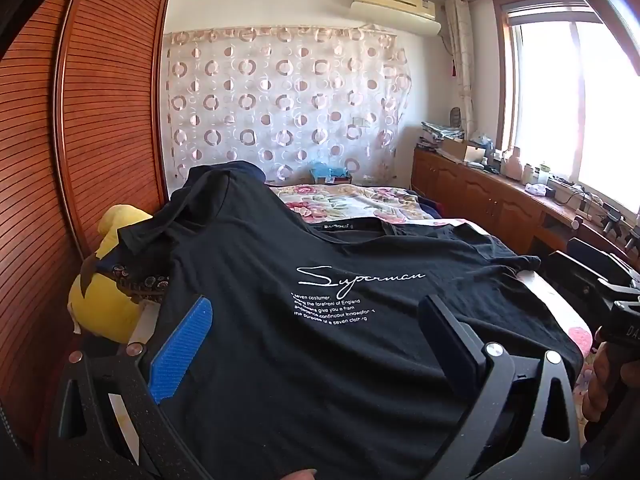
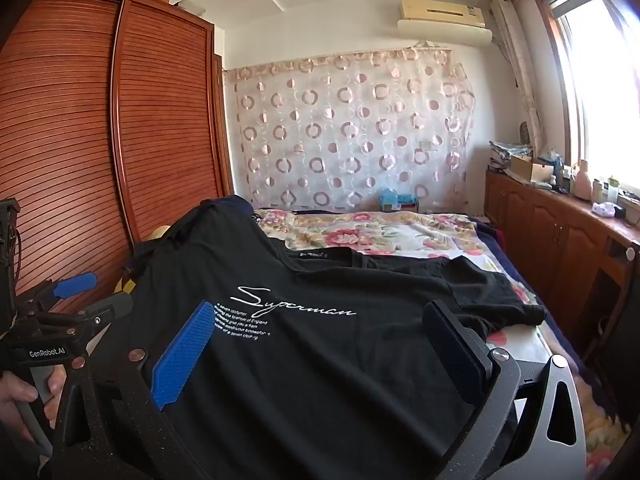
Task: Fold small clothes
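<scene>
A black T-shirt (image 1: 320,360) with white "Superman" lettering lies spread face up on the bed, collar pointing away from me. Its left shoulder is draped over a raised bump. My left gripper (image 1: 316,302) hovers over the shirt's lower half, open wide, with the blue pad (image 1: 184,344) on the left and nothing pinched. In the right wrist view the same T-shirt (image 2: 320,360) fills the foreground. There my right gripper (image 2: 320,308) is also open wide above the chest print. The left gripper (image 2: 112,290) shows at the far left, held by a hand (image 2: 24,396).
A yellow plush toy (image 1: 108,300) sits at the shirt's left, against the slatted wooden wardrobe (image 1: 100,120). A floral bedspread (image 2: 380,236) covers the bed beyond the collar. A cluttered wooden cabinet (image 2: 560,232) runs along the right under the window.
</scene>
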{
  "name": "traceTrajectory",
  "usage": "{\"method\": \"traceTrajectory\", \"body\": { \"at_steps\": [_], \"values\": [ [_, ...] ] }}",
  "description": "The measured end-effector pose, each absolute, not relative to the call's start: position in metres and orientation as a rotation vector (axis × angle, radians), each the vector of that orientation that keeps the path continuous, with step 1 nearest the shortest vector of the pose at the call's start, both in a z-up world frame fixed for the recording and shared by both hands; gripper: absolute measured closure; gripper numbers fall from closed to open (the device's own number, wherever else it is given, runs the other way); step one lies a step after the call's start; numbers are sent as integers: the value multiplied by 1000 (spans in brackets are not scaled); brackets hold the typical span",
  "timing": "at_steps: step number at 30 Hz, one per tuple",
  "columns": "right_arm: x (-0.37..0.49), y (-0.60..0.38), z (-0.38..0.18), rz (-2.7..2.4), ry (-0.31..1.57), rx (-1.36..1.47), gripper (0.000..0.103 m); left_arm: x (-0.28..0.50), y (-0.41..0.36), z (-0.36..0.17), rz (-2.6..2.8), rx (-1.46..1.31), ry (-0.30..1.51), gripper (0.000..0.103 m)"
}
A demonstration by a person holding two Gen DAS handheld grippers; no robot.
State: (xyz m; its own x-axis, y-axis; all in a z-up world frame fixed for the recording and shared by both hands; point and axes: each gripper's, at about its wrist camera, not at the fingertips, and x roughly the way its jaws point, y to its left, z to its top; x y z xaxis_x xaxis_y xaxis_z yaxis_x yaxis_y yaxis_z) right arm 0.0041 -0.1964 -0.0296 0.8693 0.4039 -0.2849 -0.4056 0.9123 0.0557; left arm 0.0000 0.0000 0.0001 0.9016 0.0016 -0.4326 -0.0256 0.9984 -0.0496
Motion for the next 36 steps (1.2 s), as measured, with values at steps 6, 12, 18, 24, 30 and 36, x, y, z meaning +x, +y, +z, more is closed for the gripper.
{"method": "traceTrajectory", "body": {
  "at_steps": [6, 12, 18, 24, 30, 36],
  "values": [
    [4, -197, -30, 424, 293, -8, 0, 0, 0, 0, 17, -46, 441, 0],
    [3, -197, -29, 419, 292, -6, 0, 0, -1, 0, 20, -41, 437, 0],
    [4, -197, -30, 419, 291, -6, 0, 0, -1, 0, 20, -41, 435, 0],
    [3, -197, -30, 418, 292, -6, 0, -1, -1, 0, 18, -42, 432, 0],
    [2, -197, -30, 419, 291, -6, 0, -1, -1, 0, 18, -42, 431, 0],
    [5, -196, -31, 417, 295, -4, 0, -2, 0, 3, 20, -39, 427, 0]
  ]
}}
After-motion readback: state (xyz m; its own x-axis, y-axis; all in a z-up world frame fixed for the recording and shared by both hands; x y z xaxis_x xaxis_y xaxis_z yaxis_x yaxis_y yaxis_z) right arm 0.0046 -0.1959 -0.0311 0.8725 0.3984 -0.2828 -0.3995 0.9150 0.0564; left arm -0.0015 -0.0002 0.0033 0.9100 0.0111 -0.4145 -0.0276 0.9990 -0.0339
